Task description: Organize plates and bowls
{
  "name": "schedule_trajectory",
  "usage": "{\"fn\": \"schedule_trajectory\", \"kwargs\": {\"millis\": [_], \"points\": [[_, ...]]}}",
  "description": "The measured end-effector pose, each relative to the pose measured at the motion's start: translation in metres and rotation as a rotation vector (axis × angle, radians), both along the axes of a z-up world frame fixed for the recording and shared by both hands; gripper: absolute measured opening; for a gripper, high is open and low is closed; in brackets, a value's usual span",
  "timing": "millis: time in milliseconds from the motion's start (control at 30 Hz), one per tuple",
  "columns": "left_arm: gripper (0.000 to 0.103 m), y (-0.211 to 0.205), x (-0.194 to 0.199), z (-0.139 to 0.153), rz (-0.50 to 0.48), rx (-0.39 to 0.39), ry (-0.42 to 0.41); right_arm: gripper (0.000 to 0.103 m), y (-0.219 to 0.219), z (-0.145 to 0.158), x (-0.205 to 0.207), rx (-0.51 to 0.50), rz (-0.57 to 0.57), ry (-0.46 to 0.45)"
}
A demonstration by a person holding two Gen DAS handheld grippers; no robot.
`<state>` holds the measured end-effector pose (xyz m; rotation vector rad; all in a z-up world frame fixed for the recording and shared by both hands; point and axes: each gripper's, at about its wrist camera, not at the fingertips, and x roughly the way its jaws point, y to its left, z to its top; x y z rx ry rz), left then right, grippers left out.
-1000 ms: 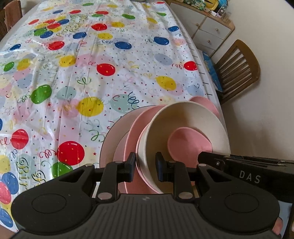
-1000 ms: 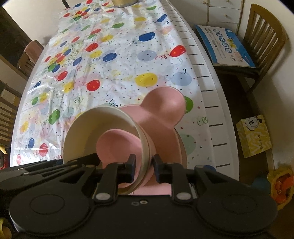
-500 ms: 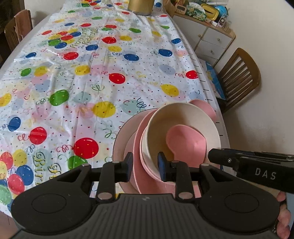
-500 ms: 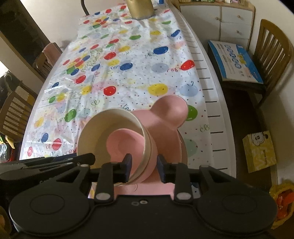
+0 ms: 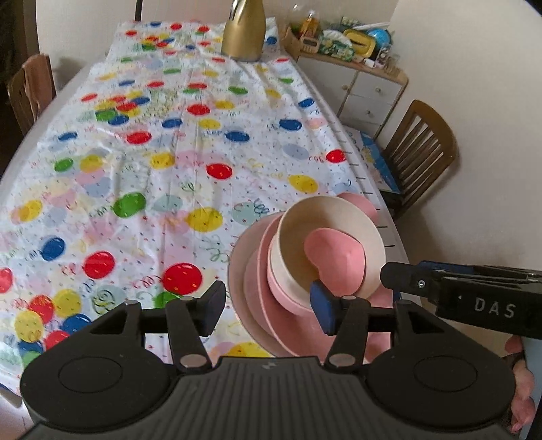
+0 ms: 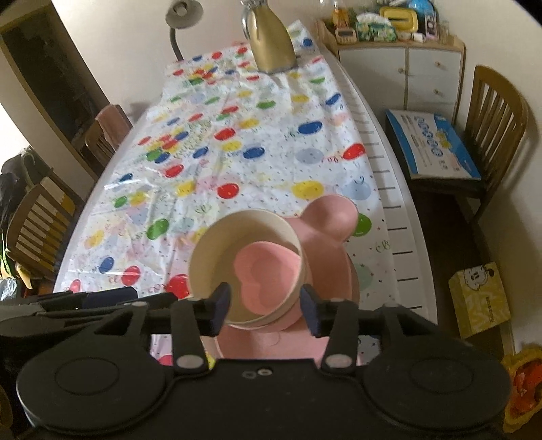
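Note:
A stack of dishes sits near the table's right edge: a cream bowl [image 5: 342,216] with a small pink heart-shaped dish [image 5: 335,260] inside it, on pink plates [image 5: 261,294]. In the right wrist view the cream bowl [image 6: 216,247] holds the pink dish [image 6: 267,274] over a pink bear-eared plate [image 6: 335,216]. My left gripper [image 5: 267,308] is open, raised above the stack's near left side. My right gripper [image 6: 266,313] is open, its fingers on either side of the bowl's near rim, not touching it.
The table wears a balloon-print cloth [image 5: 162,162]. A gold jug [image 5: 244,30] stands at the far end. Wooden chairs [image 5: 420,149] stand at the right and left. A cabinet [image 6: 406,67] with clutter is at the back right. A yellow box [image 6: 481,298] lies on the floor.
Both grippers have opened, let go of the stack's rims and drawn back and up. The stack now rests on the table.

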<state>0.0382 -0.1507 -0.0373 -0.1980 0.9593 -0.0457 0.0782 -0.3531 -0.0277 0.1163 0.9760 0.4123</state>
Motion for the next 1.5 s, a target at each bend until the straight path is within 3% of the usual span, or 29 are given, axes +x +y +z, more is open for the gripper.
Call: {"fn": "schedule_trajectory", "kwargs": {"millis": [233,333,400,600,700,967,1500], "points": [[0.062,0.011,-0.029,0.020,-0.047,0.027,-0.092,0.073,0.001,0.023,-0.033,0.046,0.000,-0.136],[0.074,0.017,-0.040,0.026,-0.064,0.025,-0.121,0.082,0.002,0.031,-0.048,0.063,-0.005,-0.198],[0.075,0.020,-0.046,0.028,-0.071,0.020,-0.139,0.084,0.004,0.034,-0.056,0.062,0.002,-0.231],[0.084,0.029,-0.062,0.031,-0.095,-0.002,-0.175,0.102,0.010,0.042,-0.079,0.058,0.007,-0.329],[0.103,0.033,-0.071,0.033,-0.100,-0.009,-0.202,0.103,0.011,0.045,-0.088,0.060,-0.005,-0.362],[0.103,0.043,-0.083,0.037,-0.097,-0.013,-0.222,0.103,0.008,0.042,-0.112,0.069,-0.061,-0.405],[0.103,0.048,-0.101,0.037,-0.096,0.001,-0.221,0.103,0.013,0.033,-0.142,0.089,-0.143,-0.393]]}}
